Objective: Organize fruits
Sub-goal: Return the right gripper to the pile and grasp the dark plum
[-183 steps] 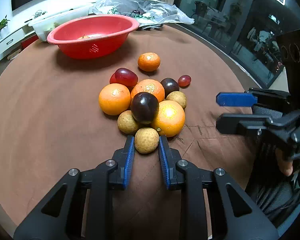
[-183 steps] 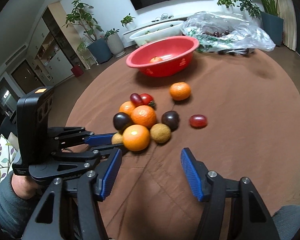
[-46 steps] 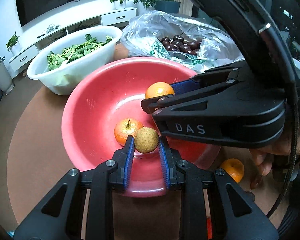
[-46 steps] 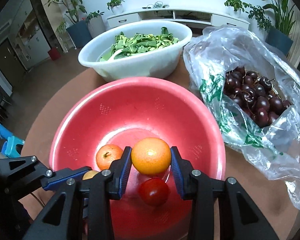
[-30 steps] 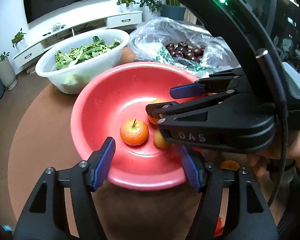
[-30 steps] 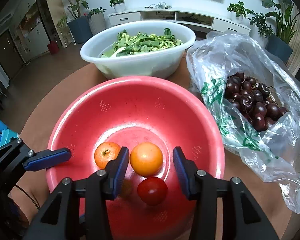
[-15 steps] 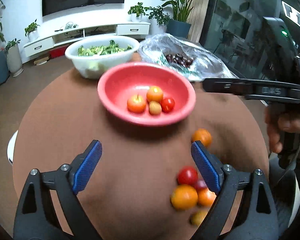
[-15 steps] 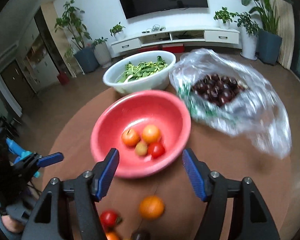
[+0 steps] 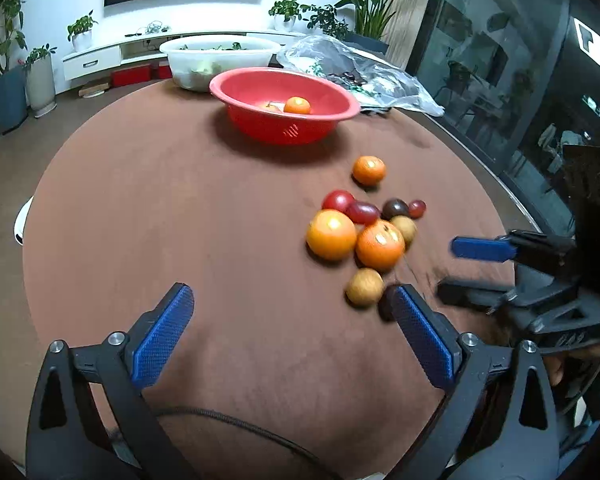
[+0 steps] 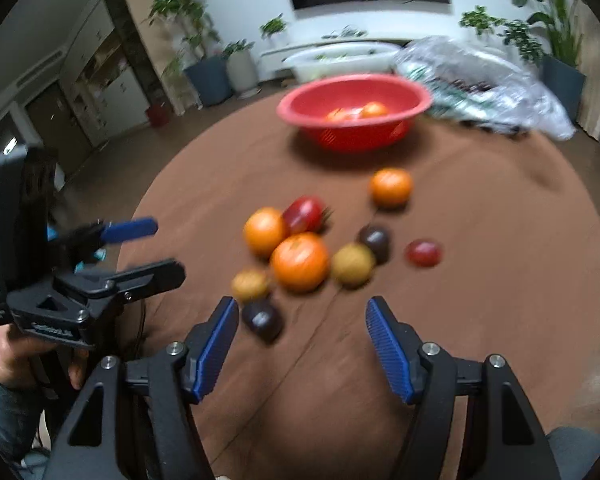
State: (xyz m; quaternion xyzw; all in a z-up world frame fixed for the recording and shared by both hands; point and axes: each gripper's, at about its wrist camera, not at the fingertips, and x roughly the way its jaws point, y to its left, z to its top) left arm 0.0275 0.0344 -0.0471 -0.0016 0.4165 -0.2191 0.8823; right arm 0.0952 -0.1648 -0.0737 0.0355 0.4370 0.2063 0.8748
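Fruits [image 9: 356, 232] lie clustered on the brown table [image 9: 180, 220]; no label reads clearly through the blur. Left gripper [image 9: 288, 334] hovers tilted downward, jaws just opened wide, empty. Right gripper [image 10: 300, 344] hangs half-open, jaws just closing slightly, nothing between. Red bowl [image 9: 260, 120] holds oranges, perhaps more.
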